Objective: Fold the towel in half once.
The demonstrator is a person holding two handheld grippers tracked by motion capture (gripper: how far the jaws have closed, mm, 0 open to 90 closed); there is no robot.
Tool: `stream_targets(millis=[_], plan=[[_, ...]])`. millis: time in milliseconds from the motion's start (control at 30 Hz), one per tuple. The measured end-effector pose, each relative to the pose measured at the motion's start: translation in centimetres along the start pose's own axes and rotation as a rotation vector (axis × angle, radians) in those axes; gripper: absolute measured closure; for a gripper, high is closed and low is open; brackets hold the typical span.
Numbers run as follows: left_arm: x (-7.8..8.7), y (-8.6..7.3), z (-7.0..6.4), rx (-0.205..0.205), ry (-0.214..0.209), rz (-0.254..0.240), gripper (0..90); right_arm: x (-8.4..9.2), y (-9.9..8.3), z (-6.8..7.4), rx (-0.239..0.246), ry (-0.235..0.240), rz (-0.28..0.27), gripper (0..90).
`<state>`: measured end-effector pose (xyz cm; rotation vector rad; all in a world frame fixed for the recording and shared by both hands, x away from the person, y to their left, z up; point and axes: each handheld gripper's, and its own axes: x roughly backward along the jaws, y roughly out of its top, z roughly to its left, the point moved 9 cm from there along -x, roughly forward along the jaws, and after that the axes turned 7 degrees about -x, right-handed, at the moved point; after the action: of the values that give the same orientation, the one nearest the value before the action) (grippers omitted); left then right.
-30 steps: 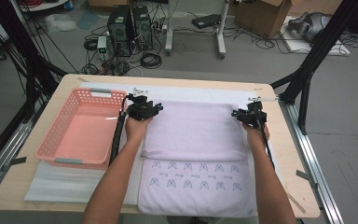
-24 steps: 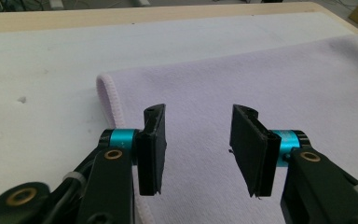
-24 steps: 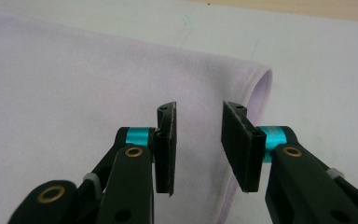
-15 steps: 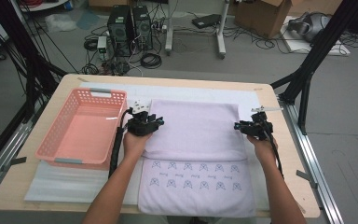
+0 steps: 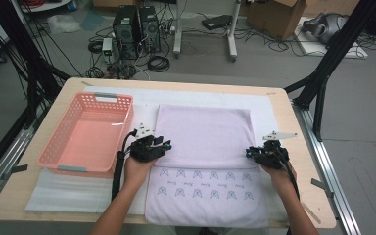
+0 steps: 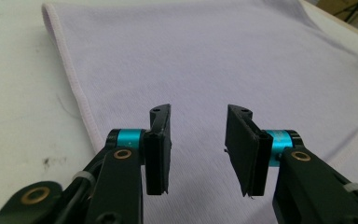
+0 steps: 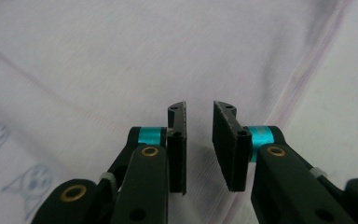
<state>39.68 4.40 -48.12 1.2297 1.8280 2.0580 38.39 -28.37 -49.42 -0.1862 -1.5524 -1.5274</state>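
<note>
A lavender towel point(image 5: 203, 132) lies flat on the table, its far half folded over a near layer printed with small blue figures point(image 5: 205, 196). My left gripper point(image 5: 152, 147) hovers over the fold's left edge. In the left gripper view its jaws point(image 6: 198, 112) stand apart above the cloth with nothing between them, and they have just been opening a little. My right gripper point(image 5: 262, 152) is at the fold's right edge. Its jaws point(image 7: 199, 108) show a narrow gap over the hem, have just been closing, and hold nothing.
A pink plastic basket point(image 5: 117, 100) with nothing in it stands left of the towel, close to my left gripper. A white foam sheet point(image 5: 63, 191) covers much of the wooden table point(image 5: 298, 127). Cables, computers and boxes sit on the floor beyond the far edge.
Both hands have drawn back from the towel's far corners toward the person, along its left and right sides. The towel itself looks unmoved.
</note>
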Motion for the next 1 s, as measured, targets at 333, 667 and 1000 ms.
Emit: stream_targets(millis=[333,667,1000], plan=[[2.6,-1.8,-0.3,0.011,-0.001,-0.016,58.0,3.1,-5.1,3.3,0.149,0.108,0.006,78.2],[5.0,-3.3,-1.1,0.005,0.015,0.009,55.6,7.3,-4.9,1.6,0.003,0.029,-0.143,72.5],[5.7,-4.8,-0.9,0.039,0.021,0.043,54.7,4.9,-4.3,2.4,-0.01,-0.051,-0.118,51.3]])
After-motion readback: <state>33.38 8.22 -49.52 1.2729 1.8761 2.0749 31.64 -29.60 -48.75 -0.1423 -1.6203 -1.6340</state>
